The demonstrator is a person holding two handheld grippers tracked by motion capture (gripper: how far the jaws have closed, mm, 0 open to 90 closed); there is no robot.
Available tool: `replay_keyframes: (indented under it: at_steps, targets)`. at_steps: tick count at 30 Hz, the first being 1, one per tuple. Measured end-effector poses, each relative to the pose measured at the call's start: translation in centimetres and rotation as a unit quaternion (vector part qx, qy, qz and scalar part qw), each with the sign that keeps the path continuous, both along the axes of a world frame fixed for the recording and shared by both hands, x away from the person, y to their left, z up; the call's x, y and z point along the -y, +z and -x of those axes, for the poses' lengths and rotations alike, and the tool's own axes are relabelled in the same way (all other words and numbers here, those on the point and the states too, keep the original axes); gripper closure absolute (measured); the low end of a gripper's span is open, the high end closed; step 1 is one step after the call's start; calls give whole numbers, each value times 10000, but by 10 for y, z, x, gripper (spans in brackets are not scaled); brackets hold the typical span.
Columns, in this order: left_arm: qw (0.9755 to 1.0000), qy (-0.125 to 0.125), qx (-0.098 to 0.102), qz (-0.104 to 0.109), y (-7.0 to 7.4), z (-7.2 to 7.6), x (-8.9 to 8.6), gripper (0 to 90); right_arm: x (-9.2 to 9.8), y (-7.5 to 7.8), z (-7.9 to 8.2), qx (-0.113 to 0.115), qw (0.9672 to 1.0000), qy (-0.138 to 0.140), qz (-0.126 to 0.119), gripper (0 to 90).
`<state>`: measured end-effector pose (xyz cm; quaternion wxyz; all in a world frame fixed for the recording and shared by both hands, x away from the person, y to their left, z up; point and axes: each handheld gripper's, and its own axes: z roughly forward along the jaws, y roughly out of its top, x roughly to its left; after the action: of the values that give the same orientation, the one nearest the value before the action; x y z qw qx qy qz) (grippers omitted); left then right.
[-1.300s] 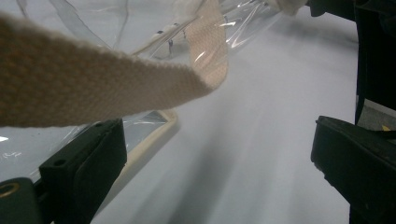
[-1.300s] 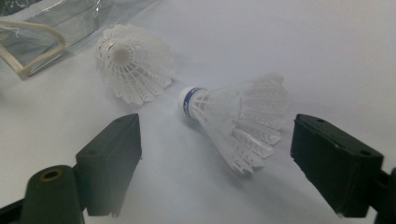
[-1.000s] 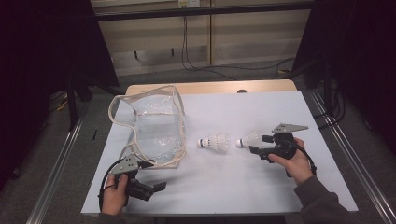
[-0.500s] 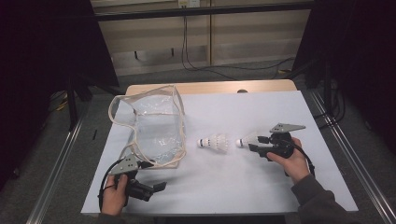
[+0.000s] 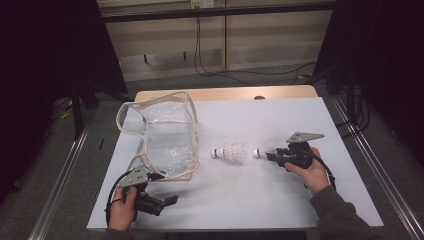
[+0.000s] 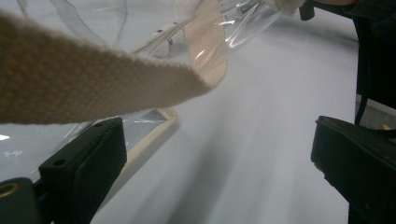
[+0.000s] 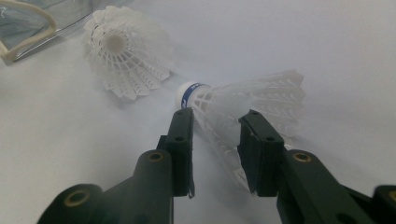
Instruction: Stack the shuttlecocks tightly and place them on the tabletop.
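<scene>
High view, left to right: the left gripper rests with jaws apart beside the clear bag; one shuttlecock lies free mid-table; the right gripper, jaws just closing, pinches a second shuttlecock by its skirt. Next, probably lift it gently toward the bag.

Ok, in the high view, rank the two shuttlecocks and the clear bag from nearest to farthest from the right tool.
1. Right shuttlecock: between the jaws of the right tool, which have just been closing on it.
2. Left shuttlecock: just beyond it, toward the table's middle.
3. Clear bag: farthest, on the table's left side.
</scene>
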<state>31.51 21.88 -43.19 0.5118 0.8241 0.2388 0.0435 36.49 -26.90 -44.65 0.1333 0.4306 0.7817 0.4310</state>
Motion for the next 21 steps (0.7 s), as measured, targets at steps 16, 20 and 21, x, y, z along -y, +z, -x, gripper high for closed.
replay_keyframes:
  at_steps: [16,20,21]
  targets:
    - [10000,39,-14,19,0,1,-2,35,-4,-2,0,-50,9997,225,63,829]
    - [10000,32,-16,31,0,1,-1,35,-4,-1,0,-66,9996,282,46,861]
    - [10000,32,-16,32,0,1,-1,35,-4,-1,0,-61,9995,299,53,869]
